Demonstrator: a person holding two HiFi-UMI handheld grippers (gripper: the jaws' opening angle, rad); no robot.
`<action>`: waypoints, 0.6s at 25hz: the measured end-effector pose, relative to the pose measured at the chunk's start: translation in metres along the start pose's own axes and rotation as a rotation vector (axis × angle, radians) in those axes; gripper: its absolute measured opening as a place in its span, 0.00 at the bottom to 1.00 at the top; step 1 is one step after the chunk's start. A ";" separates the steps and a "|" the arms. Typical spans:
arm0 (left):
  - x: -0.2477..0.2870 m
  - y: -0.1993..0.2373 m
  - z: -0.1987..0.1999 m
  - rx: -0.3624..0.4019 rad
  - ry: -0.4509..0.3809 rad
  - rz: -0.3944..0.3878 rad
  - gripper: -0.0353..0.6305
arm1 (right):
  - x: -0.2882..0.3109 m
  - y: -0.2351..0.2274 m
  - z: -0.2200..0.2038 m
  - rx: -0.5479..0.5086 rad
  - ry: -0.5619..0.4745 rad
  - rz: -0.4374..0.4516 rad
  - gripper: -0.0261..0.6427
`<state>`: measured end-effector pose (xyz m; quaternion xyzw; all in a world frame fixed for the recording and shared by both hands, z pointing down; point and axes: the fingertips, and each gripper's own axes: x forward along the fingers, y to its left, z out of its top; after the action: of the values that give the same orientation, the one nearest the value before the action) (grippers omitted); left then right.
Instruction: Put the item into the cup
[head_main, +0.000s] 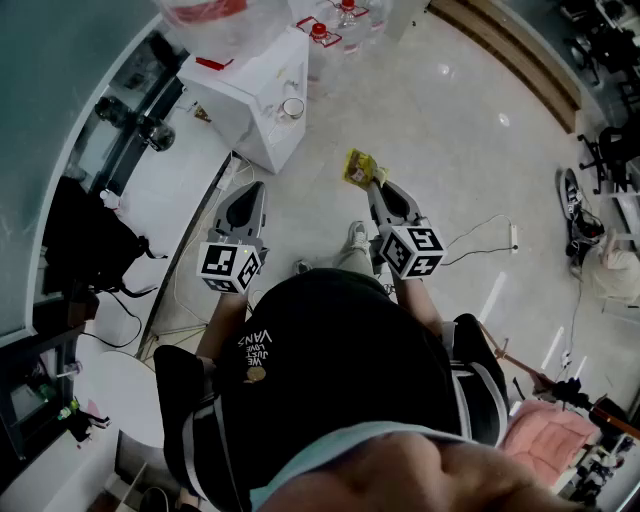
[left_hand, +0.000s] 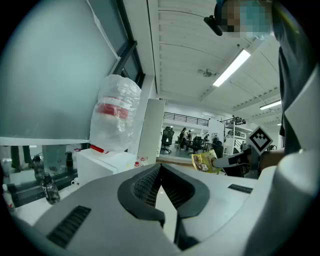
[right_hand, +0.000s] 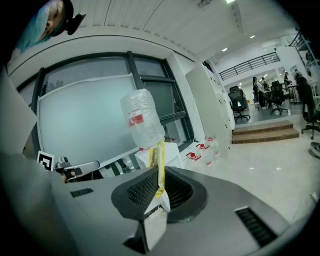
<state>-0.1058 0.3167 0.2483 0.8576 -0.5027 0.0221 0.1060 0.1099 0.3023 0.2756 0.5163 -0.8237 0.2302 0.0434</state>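
In the head view my right gripper (head_main: 371, 184) is shut on a yellow snack packet (head_main: 359, 167), held out over the floor. In the right gripper view the packet (right_hand: 160, 162) stands edge-on between the pads. A small white cup (head_main: 292, 108) sits on a white cabinet (head_main: 243, 93), ahead and to the left of the packet. My left gripper (head_main: 251, 188) is held level beside the right one; in its own view the left gripper (left_hand: 159, 172) is shut with nothing in it. That view also shows the packet (left_hand: 204, 161) at the right.
A big clear plastic bag (head_main: 214, 14) with red contents lies on the cabinet. Red-capped water bottles (head_main: 320, 31) stand behind it. A long desk (head_main: 120, 150) runs along the window at left. A power strip (head_main: 514, 236) and cables lie on the floor at right. A round white stool (head_main: 120, 395) stands at lower left.
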 end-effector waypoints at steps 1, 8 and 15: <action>0.000 0.001 -0.001 -0.002 0.003 0.000 0.08 | 0.001 0.001 0.000 0.004 -0.002 -0.001 0.13; 0.008 0.004 -0.003 -0.011 0.001 -0.029 0.08 | 0.011 -0.002 0.001 0.039 -0.011 0.004 0.13; 0.051 0.000 -0.018 -0.023 0.035 -0.028 0.08 | 0.035 -0.043 0.015 0.008 0.008 -0.015 0.13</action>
<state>-0.0796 0.2768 0.2728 0.8629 -0.4889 0.0298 0.1247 0.1334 0.2516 0.2875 0.5216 -0.8188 0.2352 0.0465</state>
